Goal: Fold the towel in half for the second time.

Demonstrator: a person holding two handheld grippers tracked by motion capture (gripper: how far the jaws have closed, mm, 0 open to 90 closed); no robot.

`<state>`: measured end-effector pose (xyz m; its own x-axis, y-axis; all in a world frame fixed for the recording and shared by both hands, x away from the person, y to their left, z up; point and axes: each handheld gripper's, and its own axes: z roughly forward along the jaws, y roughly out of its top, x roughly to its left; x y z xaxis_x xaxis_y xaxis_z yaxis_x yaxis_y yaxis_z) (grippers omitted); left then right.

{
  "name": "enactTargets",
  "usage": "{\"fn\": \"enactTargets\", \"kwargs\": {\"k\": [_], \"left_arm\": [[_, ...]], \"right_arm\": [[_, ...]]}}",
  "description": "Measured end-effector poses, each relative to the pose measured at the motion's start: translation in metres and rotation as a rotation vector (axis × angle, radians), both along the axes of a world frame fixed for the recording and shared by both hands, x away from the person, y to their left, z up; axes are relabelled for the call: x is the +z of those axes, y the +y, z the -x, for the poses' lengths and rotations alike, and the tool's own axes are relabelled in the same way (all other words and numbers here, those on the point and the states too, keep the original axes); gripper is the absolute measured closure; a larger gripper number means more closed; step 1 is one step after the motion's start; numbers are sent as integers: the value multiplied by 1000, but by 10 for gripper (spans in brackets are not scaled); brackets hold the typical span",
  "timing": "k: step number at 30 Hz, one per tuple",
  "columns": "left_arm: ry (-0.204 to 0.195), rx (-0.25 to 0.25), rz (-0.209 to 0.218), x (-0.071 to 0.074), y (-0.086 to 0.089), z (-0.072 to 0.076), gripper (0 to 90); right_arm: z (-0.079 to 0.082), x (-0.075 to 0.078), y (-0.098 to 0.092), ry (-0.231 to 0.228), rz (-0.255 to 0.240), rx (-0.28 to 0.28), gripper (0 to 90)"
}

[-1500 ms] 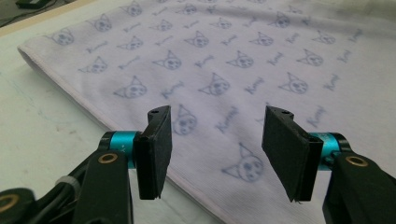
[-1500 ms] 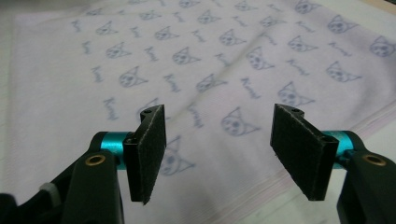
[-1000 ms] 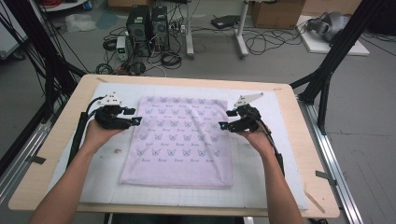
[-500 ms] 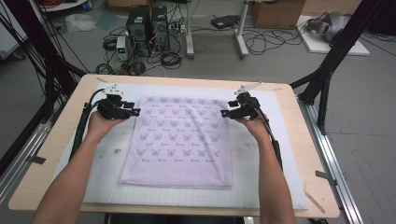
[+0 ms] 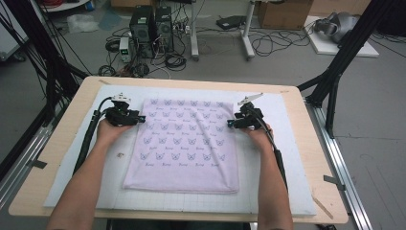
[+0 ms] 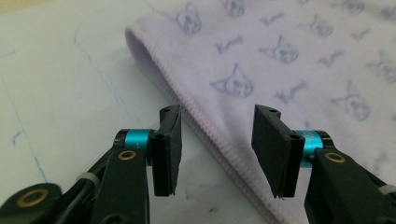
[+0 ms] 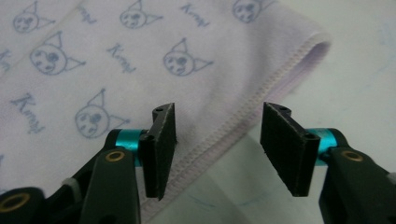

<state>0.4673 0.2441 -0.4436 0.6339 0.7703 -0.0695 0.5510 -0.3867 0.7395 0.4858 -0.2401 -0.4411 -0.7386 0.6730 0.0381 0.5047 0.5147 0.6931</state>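
A white mat [image 5: 287, 191] covers the wooden table [image 5: 330, 158]; computer towers [image 5: 152, 24] stand on the floor beyond.

Soft matt lilac cloth [image 5: 184, 143] lies on a pale wooden table [image 5: 72, 105].

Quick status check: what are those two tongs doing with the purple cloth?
Left tongs, right tongs: open, closing in, each straddling a side hem. Purple cloth flat on the white mat, not gripped. Nothing in the way.
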Motion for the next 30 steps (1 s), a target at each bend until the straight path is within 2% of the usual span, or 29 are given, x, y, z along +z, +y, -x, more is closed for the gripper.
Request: {"fn": "enactTargets", "kwargs": {"k": [2, 4, 6, 8, 9, 11, 14, 16, 19, 21, 25, 27, 30], "left_arm": [[2, 18, 6, 0, 0, 0, 553], [0, 20, -4, 1, -1, 0, 593], [7, 8, 12, 1, -3, 0, 691], [14, -8, 22, 1, -4, 0, 785], [29, -7, 42, 0, -3, 0, 811], [37, -8, 52, 0, -2, -1, 836], [26, -11, 41, 3, -2, 0, 851], [14, -10, 55, 6, 1, 2, 856], [-22, -20, 86, 17, 5, 5, 858], [-41, -39, 100, 24, 6, 9, 858], [-82, -93, 104, 42, 8, 24, 858], [-114, -106, 133, 50, 11, 37, 858], [-120, -133, 145, 52, 18, 60, 857]], "right_arm": [[-1, -1, 1, 14, -22, -11, 520], [-1, -1, 1, 21, -23, -15, 569], [-1, 0, 1, 36, -34, -15, 639], [0, 0, 3, 57, -55, 10, 790], [0, 0, 4, 56, -56, 28, 805], [0, 0, 4, 63, -56, 30, 825], [0, 2, 4, 73, -65, 30, 842], [0, 5, 2, 58, -61, 41, 848], [4, 17, -3, 39, -95, 43, 851], [8, 27, -5, 6, -113, 56, 851], [23, 48, -10, -9, -160, 99, 851], [35, 58, -11, -12, -147, 129, 851], [60, 68, -12, -4, -155, 167, 851]]}}
